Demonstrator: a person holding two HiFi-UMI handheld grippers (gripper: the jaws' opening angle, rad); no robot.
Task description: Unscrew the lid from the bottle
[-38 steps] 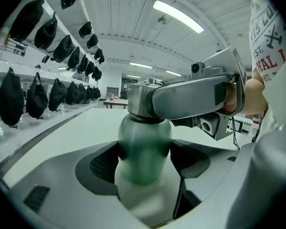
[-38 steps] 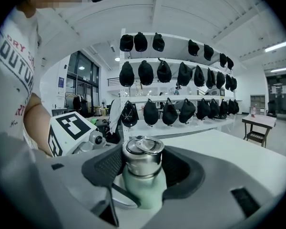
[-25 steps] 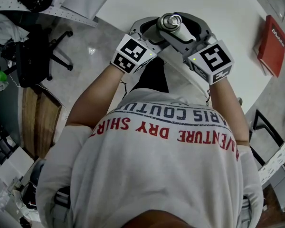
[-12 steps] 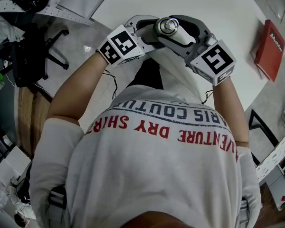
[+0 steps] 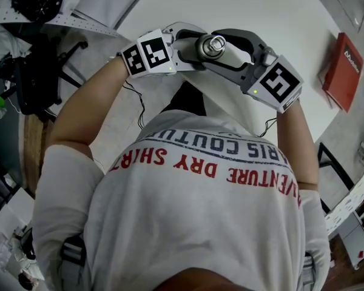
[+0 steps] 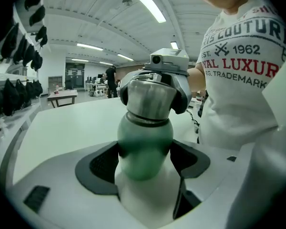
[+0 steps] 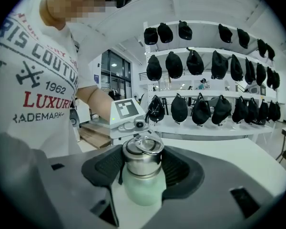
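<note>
A mint-green bottle point(image 6: 143, 147) with a steel lid point(image 6: 150, 97) is held up in the air between both grippers. My left gripper point(image 6: 143, 159) is shut on the green body, with its dark pads point(image 6: 102, 168) against the sides. My right gripper point(image 7: 143, 168) is shut on the steel lid point(image 7: 142, 156), which has a ring handle on top. In the head view the lid point(image 5: 213, 43) shows from above, over the near edge of the white table point(image 5: 261, 5). The left gripper point(image 5: 193, 44) comes in from the left and the right gripper point(image 5: 225, 47) from the right.
A red box point(image 5: 338, 71) lies at the table's right edge. A black office chair point(image 5: 42, 71) stands on the floor to the left. Shelves of dark caps point(image 7: 205, 66) line the wall beyond the table.
The left gripper's marker cube has swung left and up, turning around the bottle. The right gripper has shifted slightly to the right and kept its hold on the lid.
</note>
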